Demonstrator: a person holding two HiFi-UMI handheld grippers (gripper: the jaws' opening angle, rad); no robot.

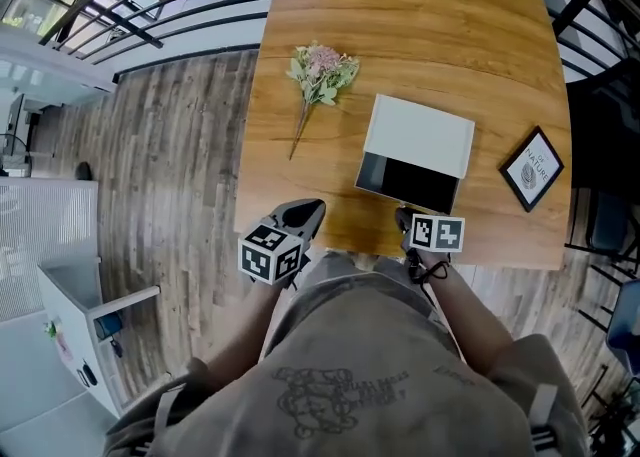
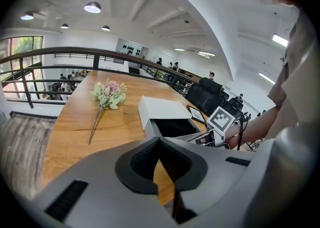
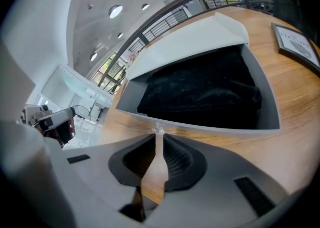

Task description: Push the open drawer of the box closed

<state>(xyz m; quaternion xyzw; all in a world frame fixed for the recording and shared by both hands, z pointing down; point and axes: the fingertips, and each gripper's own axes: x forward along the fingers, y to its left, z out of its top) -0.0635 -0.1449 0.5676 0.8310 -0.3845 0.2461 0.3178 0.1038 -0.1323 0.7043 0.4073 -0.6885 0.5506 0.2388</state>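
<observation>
White box (image 1: 422,133), grey drawer (image 1: 410,183) black-lined; honey wood-grain table (image 1: 420,25); pink flowers (image 1: 320,57), green leaves (image 1: 341,76); black-framed picture (image 1: 531,167)

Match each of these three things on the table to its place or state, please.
Things:
1. flower sprig
2. drawer
3. framed picture

Places or states:
A. pulled out of the white box, dark inside
B. near the right edge of the table
C. lying left of the white box

Pairs: 1-C, 2-A, 3-B
</observation>
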